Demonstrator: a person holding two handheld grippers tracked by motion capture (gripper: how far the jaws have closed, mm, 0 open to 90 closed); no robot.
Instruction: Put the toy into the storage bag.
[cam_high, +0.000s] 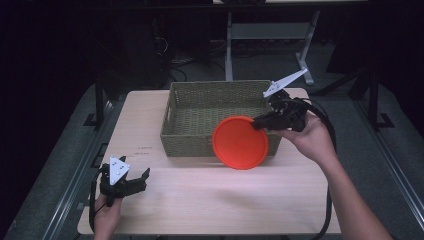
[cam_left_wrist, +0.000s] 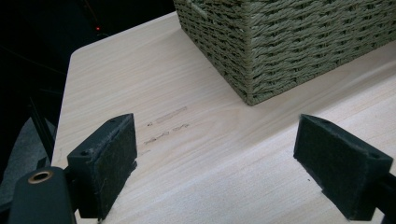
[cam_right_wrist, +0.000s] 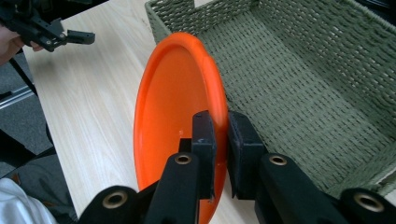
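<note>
Right claw (cam_high: 257, 121): clamped on the rim of the orange plate (cam_high: 240, 142), one jaw on each face of the rim (seen closest in the right gripper view (cam_right_wrist: 219, 140)).
Orange plate: held on edge and tilted, lifted off the counter, at the front right of the basket, its upper part overlapping the front wall in the high view (cam_right_wrist: 173, 116).
Right hand (cam_high: 312, 137): came in from the right, wrapped round the claw's body, cable trailing behind.
Basket (cam_high: 186, 139): green woven, rectangular, stood on the far half of the counter, open side up (cam_right_wrist: 327, 70).
Left claw (cam_high: 140, 181): jaws spread wide apart, holding nothing, low over the counter's near left part (cam_left_wrist: 217, 154).
Left hand (cam_high: 107, 212): gripped the claw from below at the counter's near edge.
Counter (cam_high: 210, 200): pale wood, faint marks ahead of the left claw (cam_left_wrist: 168, 122).
</note>
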